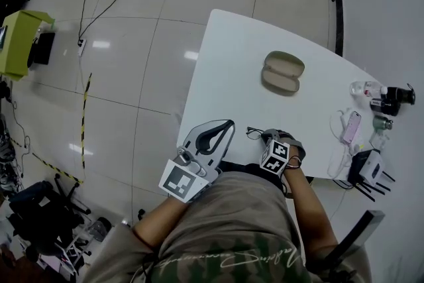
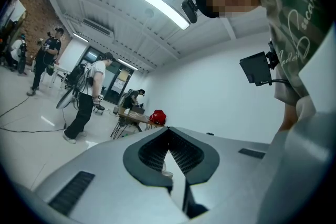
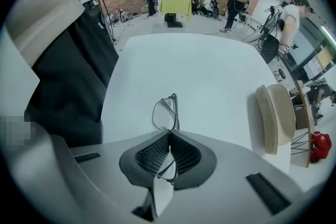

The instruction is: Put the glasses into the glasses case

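My right gripper (image 3: 169, 132), low in the centre of the right gripper view, has its jaws closed on a pair of thin, dark-rimmed glasses (image 3: 165, 113). The frame is pinched between the ribbed pads and one lens stands up just beyond the tips. In the head view the same gripper (image 1: 267, 137) sits at the lower middle of the frame with the glasses (image 1: 254, 134) at its tip, over the near edge of the white table (image 1: 232, 56). Whether they rest on the top or hang clear of it, I cannot tell. My left gripper (image 2: 169, 129) has its jaws together on nothing and points up into the room. In the head view it (image 1: 228, 123) is just left of the glasses, off the table's near corner. By my reading, the grasp is made and the rest is not yet done: the glasses have to be carried across, laid inside and perhaps shut in. The beige oval hard-shell glasses case (image 1: 283, 71) lies open, well apart from the glasses, up toward the centre of the table. At the right edge of the right gripper view, the case (image 3: 275, 118) shows both its halves, and nothing can be seen in them. A pink phone (image 1: 353, 127) and some small bottles are at the table's right side.
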The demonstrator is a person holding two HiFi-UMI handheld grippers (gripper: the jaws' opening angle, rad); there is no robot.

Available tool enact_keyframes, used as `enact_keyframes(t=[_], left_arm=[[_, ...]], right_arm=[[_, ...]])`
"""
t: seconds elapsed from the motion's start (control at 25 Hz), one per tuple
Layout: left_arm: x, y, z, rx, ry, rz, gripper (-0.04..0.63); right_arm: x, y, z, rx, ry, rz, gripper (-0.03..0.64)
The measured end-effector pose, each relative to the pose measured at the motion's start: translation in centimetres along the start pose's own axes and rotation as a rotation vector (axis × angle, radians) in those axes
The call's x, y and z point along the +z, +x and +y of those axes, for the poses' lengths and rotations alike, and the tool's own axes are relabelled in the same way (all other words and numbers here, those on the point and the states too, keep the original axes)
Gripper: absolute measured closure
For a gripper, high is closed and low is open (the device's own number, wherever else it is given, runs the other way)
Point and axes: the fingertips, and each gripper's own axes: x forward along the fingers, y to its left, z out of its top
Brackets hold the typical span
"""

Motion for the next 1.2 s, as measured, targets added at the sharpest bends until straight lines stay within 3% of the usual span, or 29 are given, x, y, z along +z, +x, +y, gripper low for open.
enact_keyframes(t=[0.4,1.2], left_arm=[[-0.9,1.2,0.5,0.053,-0.018,0.019,0.595],[-2.6,3.8,-1.3,0.023,-0.033,0.069,0.595]], right_arm=[[1.0,0.1,-1.3,0.012,-0.008,-0.039,0.595],[0.2,0.1,-3.2,0.007,0.005,-0.065,0.595]])
